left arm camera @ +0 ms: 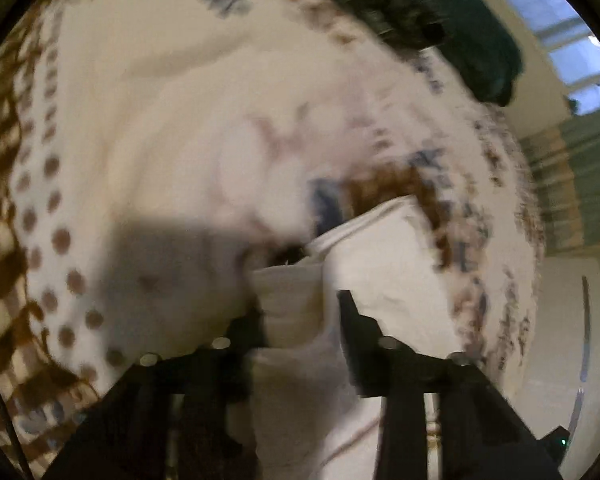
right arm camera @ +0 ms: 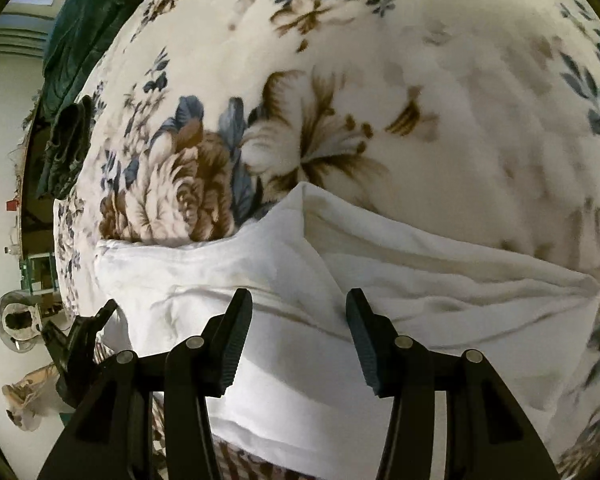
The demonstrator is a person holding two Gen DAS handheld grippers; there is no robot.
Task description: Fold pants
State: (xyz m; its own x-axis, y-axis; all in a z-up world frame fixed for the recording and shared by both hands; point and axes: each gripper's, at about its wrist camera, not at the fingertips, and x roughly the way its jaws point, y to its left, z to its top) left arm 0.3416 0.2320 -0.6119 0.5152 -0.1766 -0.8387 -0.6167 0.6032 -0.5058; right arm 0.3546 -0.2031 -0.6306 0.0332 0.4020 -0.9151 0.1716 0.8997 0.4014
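Pants [right arm camera: 300, 304]: white, partly folded, lay on floral blanket [right arm camera: 420, 80] | Left gripper [left arm camera: 300, 312]: clamped on a bunched pants edge | Right gripper [right arm camera: 300, 320]: spread, empty, above the fabric | Risk: a one-sided pull could drag layers askew; blur suggested fast motion.

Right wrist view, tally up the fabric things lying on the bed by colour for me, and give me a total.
White: 1, the pants, partly folded, under the right gripper.
Dark green: 1, a bundle of cloth at the far edge; I cannot tell whether it is one piece.
Floral cream, brown and blue: 1, the blanket under everything.
Total: 3
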